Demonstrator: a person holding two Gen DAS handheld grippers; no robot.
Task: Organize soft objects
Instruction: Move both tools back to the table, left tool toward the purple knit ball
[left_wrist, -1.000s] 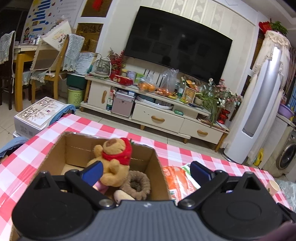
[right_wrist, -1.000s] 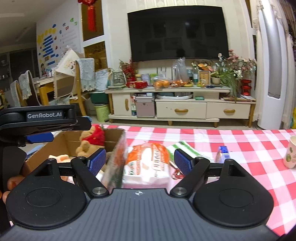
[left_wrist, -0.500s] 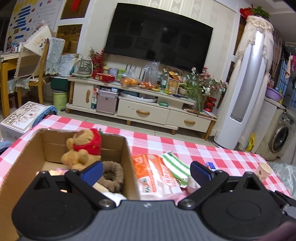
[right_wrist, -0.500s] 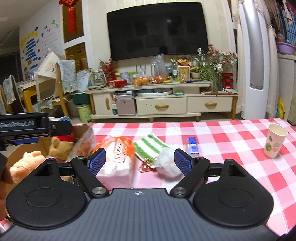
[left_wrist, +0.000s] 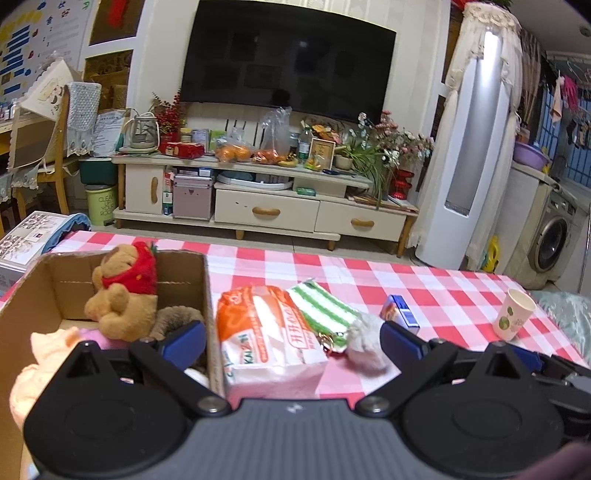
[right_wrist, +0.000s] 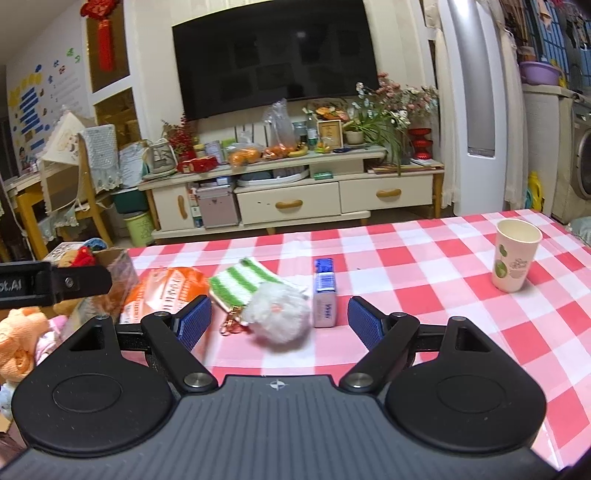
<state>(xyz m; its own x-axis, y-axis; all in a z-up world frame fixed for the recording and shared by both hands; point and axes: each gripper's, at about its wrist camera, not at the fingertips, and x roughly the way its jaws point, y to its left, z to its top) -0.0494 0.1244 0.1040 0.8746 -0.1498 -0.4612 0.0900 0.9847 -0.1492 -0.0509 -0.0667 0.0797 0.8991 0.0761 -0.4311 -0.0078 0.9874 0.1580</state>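
We see open checked tablecloth between the blue packet and the paper cup near the right edge. Toward the left edge the cardboard box, tissue pack, striped cloth and white pompom crowd together, seemingly touching.

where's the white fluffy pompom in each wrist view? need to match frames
Left wrist: white fluffy pompom lies low, right of centre, just inside the right pad of the left tool.
Right wrist: pompom sits near centre, between the pads of the right tool.
Shared landmark: the blue box on the checked cloth, just right of it in both.
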